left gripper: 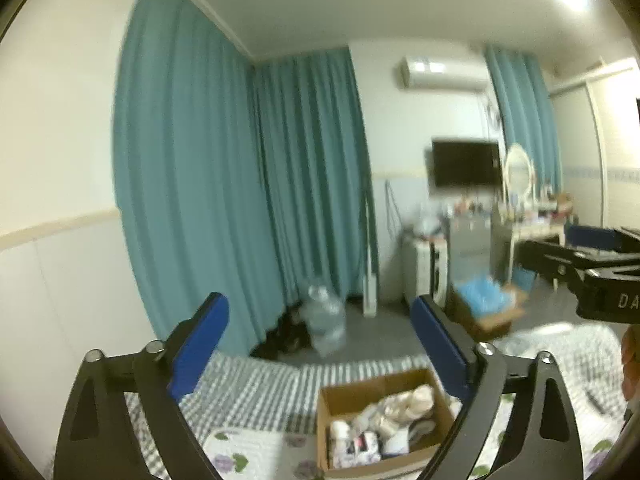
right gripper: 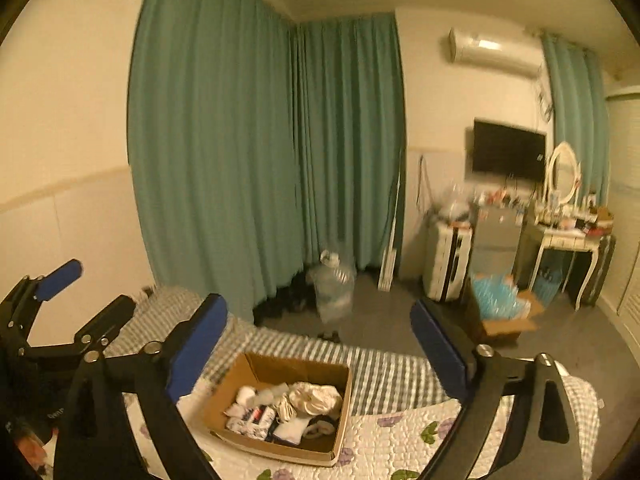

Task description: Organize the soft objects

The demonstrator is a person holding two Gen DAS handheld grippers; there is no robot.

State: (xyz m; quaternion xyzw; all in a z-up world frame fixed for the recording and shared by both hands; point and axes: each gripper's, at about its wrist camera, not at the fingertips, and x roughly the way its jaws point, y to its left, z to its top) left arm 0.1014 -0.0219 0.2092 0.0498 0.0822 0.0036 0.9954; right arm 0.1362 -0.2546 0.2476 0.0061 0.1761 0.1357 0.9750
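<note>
the cardboard box [left gripper: 380, 420] of soft objects [left gripper: 384, 420] sits on the bed [left gripper: 256, 392] in the left wrist view, below and between the two blue pads of the left gripper [left gripper: 320, 344], nearer the right-hand finger, whose base overlaps the box's right wall. the left gripper is spread wide with nothing between its pads [left gripper: 200, 344]. the box is open-topped and holds a jumble of pale rolled and bunched fabric pieces. beyond the fingertips hang teal curtains [left gripper: 224, 184], with a clear plastic bottle [left gripper: 326, 320] on the floor at their foot. out to the right, the right gripper [left gripper: 588, 256] reaches in from the frame edge, above the bed.

in the right wrist view, the cardboard box [right gripper: 280, 408] lies below and between the pads of the right gripper [right gripper: 320, 344], closer to the left-hand finger, resting on the floral quilt [right gripper: 392, 432] just in front of a checked blanket [right gripper: 384, 372]. the soft objects [right gripper: 288, 412] fill its floor. the right gripper is also spread wide and holds nothing. to the left, the left gripper [right gripper: 76, 288] shows side-on, its fingers parted. ahead stand the curtains [right gripper: 248, 152] and the bottle [right gripper: 334, 288].
</note>
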